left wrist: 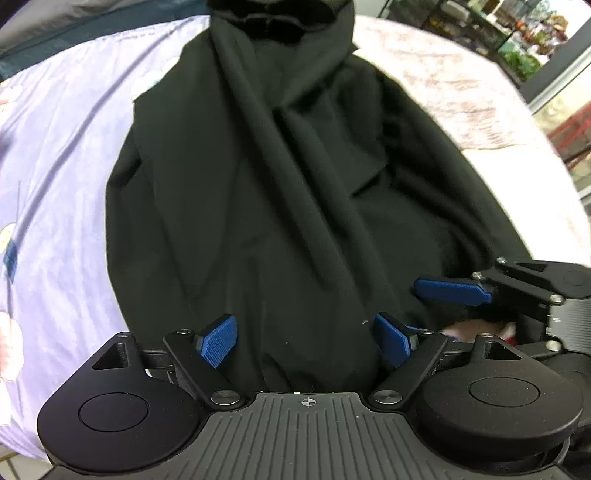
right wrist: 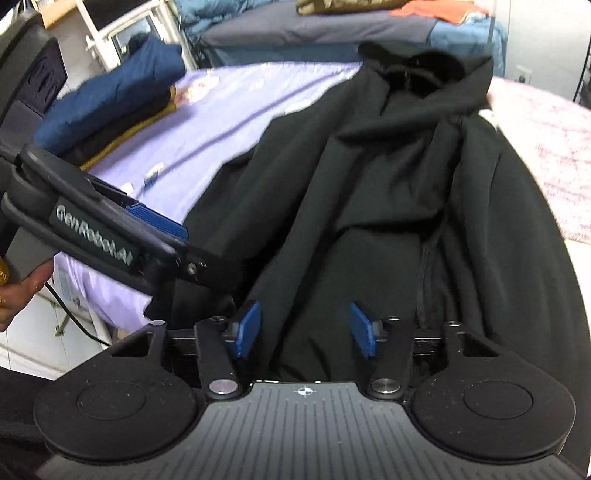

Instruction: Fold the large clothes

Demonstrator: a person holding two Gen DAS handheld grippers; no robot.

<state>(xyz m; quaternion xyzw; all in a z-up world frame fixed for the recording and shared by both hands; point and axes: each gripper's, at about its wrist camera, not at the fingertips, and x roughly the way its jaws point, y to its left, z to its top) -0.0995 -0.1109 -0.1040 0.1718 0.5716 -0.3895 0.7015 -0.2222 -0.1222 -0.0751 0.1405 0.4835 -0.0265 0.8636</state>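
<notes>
A large black hooded garment [left wrist: 258, 184] [right wrist: 369, 184] lies spread on the bed, its hood [left wrist: 273, 22] [right wrist: 424, 66] at the far end and long folds running toward me. My left gripper [left wrist: 304, 341] hovers over the near hem. Its blue pads stand wide apart, with cloth lying between them and not pinched. My right gripper [right wrist: 304, 330] sits just to the right over the same hem, its jaws partly apart around a ridge of cloth without visibly pressing it. One blue finger [left wrist: 454, 291] of the right gripper shows in the left wrist view.
A purple sheet [left wrist: 66, 147] [right wrist: 229, 110] covers the bed's left side and a pink mottled blanket [left wrist: 443, 85] [right wrist: 546, 140] the right. Folded clothes [right wrist: 110, 99] are stacked at the far left. A hand [right wrist: 22, 291] holds the left gripper's handle. Another bed [right wrist: 314, 33] stands behind.
</notes>
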